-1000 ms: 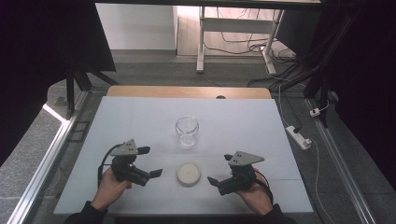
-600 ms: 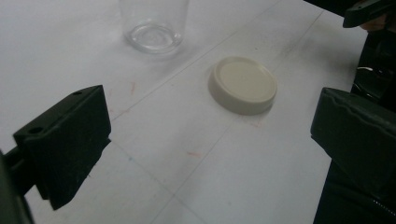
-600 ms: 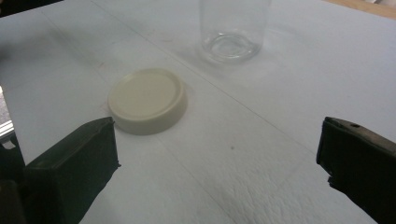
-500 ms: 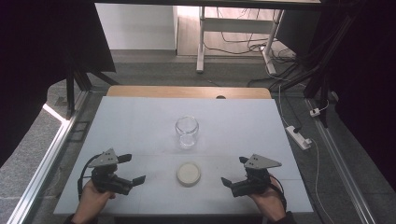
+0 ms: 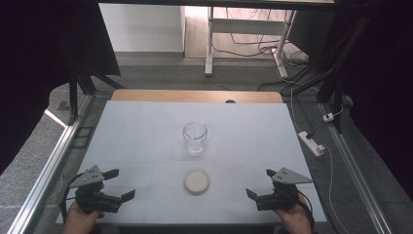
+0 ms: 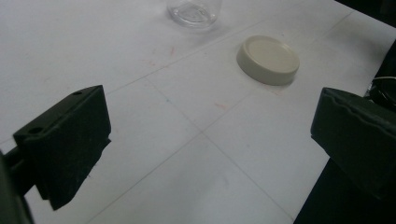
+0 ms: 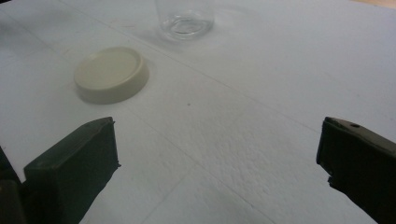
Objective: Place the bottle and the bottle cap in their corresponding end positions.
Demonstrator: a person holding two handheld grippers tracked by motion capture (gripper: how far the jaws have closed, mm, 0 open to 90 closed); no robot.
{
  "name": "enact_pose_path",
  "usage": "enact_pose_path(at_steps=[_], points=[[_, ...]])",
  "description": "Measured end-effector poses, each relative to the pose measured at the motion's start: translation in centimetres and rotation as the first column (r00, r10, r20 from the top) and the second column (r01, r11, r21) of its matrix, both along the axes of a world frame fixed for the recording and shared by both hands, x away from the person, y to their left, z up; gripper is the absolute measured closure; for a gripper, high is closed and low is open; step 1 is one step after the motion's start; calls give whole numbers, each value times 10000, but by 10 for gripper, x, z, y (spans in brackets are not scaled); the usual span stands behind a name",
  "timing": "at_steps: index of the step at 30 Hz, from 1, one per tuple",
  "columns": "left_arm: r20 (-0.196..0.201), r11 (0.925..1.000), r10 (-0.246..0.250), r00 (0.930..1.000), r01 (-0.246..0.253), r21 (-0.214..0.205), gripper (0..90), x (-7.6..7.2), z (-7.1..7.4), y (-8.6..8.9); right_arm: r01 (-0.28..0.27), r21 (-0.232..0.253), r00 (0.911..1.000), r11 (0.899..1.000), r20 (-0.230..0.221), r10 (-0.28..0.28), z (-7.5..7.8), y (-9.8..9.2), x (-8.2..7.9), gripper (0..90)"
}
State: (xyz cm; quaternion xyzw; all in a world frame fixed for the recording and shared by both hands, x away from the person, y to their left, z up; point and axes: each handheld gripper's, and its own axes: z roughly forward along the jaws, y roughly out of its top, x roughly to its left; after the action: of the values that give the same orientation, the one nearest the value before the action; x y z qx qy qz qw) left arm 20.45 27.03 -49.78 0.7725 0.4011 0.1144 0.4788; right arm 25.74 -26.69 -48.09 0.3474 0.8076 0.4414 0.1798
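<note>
An empty clear glass jar stands upright at the middle of the white table. Its cream round lid lies flat on the table, nearer to me than the jar. My left gripper is open near the front left corner, well left of the lid and holding nothing. My right gripper is open near the front right, well right of the lid, also holding nothing. Between the left gripper's jaws lies bare table, with the lid and jar beyond. The right gripper faces the lid and jar.
A wooden strip borders the table's far edge. A white power strip with its cable lies on the floor to the right. A metal rail runs along the left side. The table's front edge is just below both hands.
Both hands have drawn back toward the front edge and outward, away from the lid. Both grippers stay open. The jar and lid have not moved.
</note>
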Motion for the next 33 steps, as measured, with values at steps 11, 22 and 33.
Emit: enact_pose_path(at_steps=[11,22,33], points=[[-233,9950,994,9948,-993,63,0,-17,-11,24,746,-61,9971,9972,-108,-747,-5,-25,-12,0],[-565,9880,1464,9876,-1431,589,0,-26,-21,33,1248,-131,9915,9921,-353,-1252,-9,-41,-19,0],[-742,9730,1964,9777,-1850,1382,0,-35,-24,37,1499,-304,9852,9882,-799,-1519,-13,-50,-24,0]])
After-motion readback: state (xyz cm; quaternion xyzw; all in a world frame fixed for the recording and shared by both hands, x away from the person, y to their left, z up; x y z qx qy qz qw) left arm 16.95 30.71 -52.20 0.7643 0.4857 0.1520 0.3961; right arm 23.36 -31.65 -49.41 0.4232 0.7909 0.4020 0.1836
